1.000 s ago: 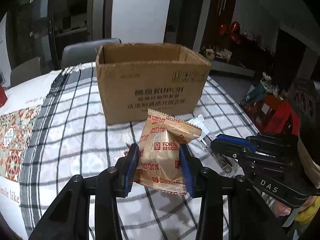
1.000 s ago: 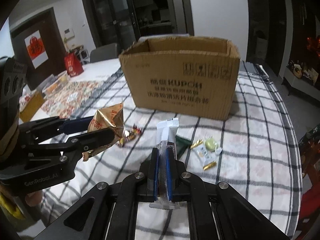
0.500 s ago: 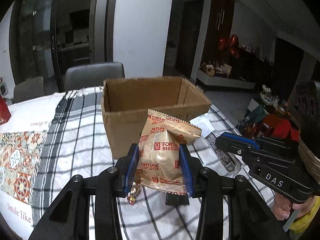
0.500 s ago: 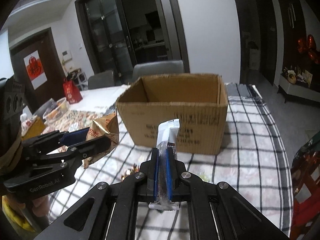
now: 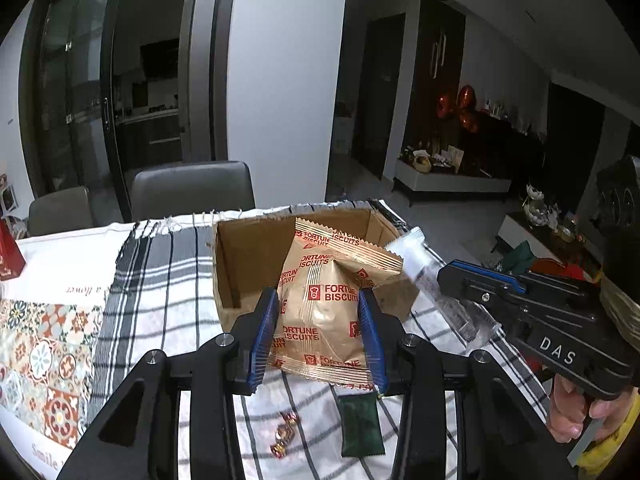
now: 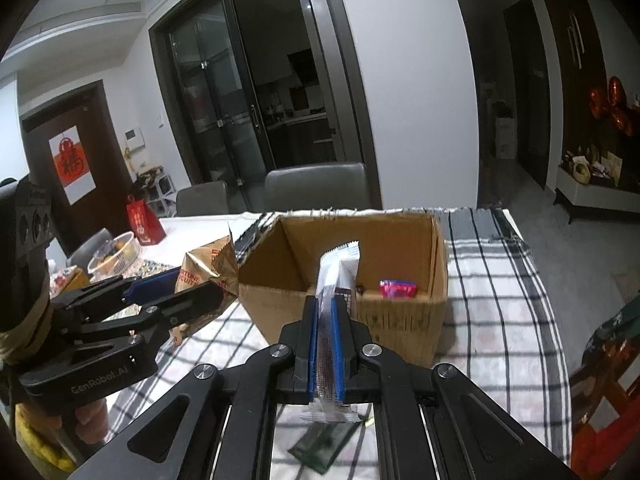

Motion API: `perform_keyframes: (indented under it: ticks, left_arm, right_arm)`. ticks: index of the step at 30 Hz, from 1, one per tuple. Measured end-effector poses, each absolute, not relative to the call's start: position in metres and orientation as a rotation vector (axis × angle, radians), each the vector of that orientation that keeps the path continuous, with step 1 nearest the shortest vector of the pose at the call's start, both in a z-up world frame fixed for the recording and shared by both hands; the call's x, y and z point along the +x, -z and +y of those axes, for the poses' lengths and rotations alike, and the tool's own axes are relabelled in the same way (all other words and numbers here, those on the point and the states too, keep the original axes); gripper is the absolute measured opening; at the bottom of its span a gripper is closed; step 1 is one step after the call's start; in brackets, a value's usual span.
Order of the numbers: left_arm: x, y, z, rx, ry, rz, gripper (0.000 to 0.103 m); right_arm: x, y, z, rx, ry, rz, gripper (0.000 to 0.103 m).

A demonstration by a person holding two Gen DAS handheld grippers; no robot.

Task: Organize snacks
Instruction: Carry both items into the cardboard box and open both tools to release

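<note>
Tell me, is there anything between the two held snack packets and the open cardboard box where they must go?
Nothing visible blocks the way. The biscuit packet in the left tool and the white packet in the right tool are both lifted just before the cardboard box. Its top is open, with only a pink packet inside.

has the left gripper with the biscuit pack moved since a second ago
Yes. The left gripper has risen: the cardboard box now sits lower in its view, its inside showing.
</note>
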State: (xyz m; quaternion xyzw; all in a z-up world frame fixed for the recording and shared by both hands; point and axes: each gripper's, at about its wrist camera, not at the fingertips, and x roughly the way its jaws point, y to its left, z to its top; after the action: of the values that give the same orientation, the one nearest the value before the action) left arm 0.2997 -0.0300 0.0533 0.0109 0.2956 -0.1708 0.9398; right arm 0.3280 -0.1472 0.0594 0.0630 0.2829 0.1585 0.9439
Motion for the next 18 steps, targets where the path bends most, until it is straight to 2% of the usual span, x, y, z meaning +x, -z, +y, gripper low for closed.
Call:
perform_keyframes:
  ticks: [18]
  left_arm:
    - [0.391, -0.054, -0.042, 0.053, 0.334, 0.656, 0.040]
  right_arm:
    - [0.403, -0.067, -0.153, 0.115, -0.291, 0.599, 0.005]
